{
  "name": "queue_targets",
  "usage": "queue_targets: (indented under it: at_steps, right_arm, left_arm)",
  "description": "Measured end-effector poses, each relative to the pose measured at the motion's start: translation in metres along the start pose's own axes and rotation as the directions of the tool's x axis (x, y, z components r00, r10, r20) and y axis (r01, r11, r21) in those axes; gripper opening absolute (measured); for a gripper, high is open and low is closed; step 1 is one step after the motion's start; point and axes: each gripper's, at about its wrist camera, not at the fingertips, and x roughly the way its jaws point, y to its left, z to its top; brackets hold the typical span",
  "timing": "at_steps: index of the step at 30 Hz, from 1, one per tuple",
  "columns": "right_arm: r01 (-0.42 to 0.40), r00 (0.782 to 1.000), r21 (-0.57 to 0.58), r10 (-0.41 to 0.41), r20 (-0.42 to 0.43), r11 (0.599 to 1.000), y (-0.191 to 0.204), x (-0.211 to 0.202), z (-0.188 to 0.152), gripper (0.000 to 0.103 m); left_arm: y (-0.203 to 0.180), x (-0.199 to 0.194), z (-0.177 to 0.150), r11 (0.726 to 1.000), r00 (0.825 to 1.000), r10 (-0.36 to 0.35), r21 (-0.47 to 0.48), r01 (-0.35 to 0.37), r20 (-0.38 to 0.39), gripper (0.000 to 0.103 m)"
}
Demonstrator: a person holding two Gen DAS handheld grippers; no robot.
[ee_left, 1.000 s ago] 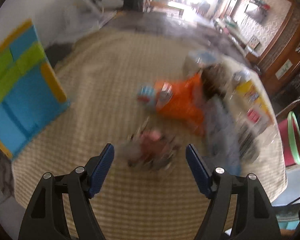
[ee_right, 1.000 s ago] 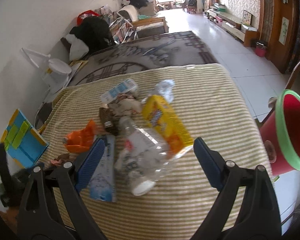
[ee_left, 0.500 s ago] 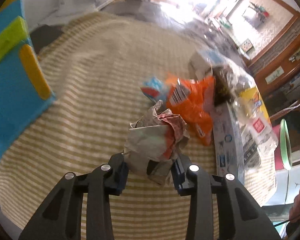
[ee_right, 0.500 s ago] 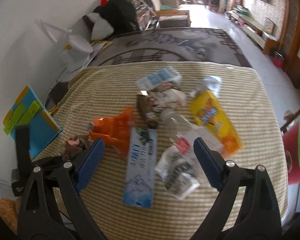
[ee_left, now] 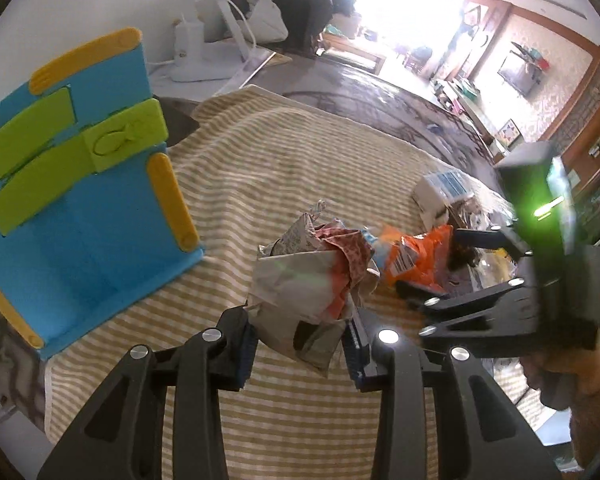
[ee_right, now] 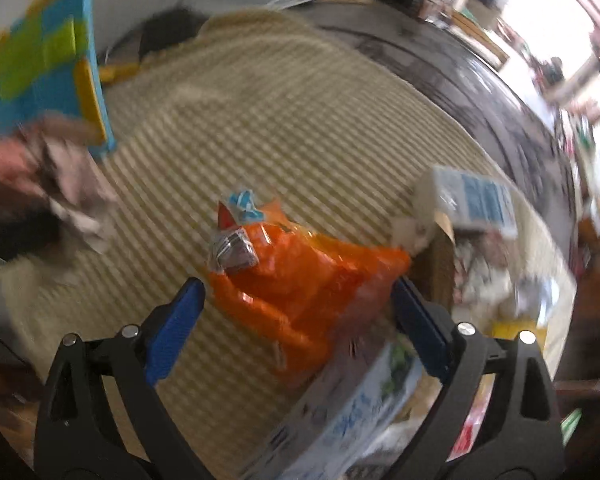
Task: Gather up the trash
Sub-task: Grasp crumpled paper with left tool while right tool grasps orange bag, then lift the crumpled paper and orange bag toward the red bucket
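Above the striped surface (ee_left: 284,168), I am now lifting the crumpled wrapper (ee_left: 308,280) clamped in my left claw (ee_left: 300,344), while my right claw (ee_right: 296,320), gaping empty, is straddling the orange bag (ee_right: 304,276).

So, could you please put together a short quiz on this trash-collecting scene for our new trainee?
1. True or false: the left gripper is shut on the crumpled paper wrapper.
2. Multiple choice: which item sits between the open fingers of the right gripper? A) a yellow packet B) the orange plastic bag C) a clear bottle
3. Fill in: the blue, green and yellow plastic stand rests on the ____ tablecloth.

Key: 1 true; 2 B; 3 striped.
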Motion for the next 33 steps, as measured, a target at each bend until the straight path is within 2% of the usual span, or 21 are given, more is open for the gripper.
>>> queue_targets:
  at_steps: [1,2,5,7,11,14,18,22,29,33]
  right_arm:
    - [-0.016,1.000,-0.004,0.016,-0.010,1.000,0.000,0.006,0.001,0.079]
    - [-0.022,1.000,0.004,0.022,-0.017,1.000,-0.001,0.009,0.002,0.052]
    - [-0.086,0.996,0.067,0.084,0.032,0.994,-0.010,-0.002,0.000,0.046]
    - [-0.112,0.991,0.109,0.104,0.080,0.988,-0.018,-0.016,-0.002,0.045]
    - [-0.178,0.968,0.229,0.129,0.214,0.957,-0.040,-0.061,-0.016,0.045]
    - [-0.203,0.950,0.323,0.105,0.295,0.924,-0.058,-0.091,-0.032,0.045]
    - [-0.230,0.927,0.456,0.051,0.372,0.859,-0.082,-0.122,-0.062,0.046]
    - [-0.224,0.917,0.534,-0.010,0.399,0.815,-0.101,-0.142,-0.087,0.046]
    - [-0.178,0.903,0.601,-0.113,0.414,0.779,-0.119,-0.163,-0.117,0.047]
    - [-0.180,0.897,0.631,-0.137,0.419,0.754,-0.129,-0.168,-0.137,0.048]
  left_arm:
    - [-0.001,0.002,0.000,1.000,1.000,0.002,-0.003,-0.002,0.000,0.034]
    - [0.000,0.002,0.000,1.000,1.000,0.004,-0.005,-0.004,0.002,0.034]
    - [0.001,0.002,0.001,1.000,1.000,0.016,-0.009,-0.016,0.007,0.034]
    - [0.001,0.004,0.004,1.000,1.000,0.018,-0.014,-0.018,0.005,0.034]
    - [-0.006,0.006,0.011,1.000,1.000,0.009,-0.002,-0.009,0.011,0.034]
    - [-0.018,0.008,0.018,1.000,1.000,-0.013,0.020,0.012,0.019,0.034]
    - [-0.039,0.007,0.029,0.997,0.998,-0.054,0.063,0.052,0.034,0.034]
    - [-0.070,0.005,0.039,0.988,0.993,-0.105,0.115,0.099,0.046,0.034]
    - [-0.123,-0.006,0.049,0.967,0.981,-0.180,0.195,0.164,0.066,0.034]
    - [-0.145,-0.013,0.046,0.956,0.976,-0.203,0.231,0.180,0.079,0.035]
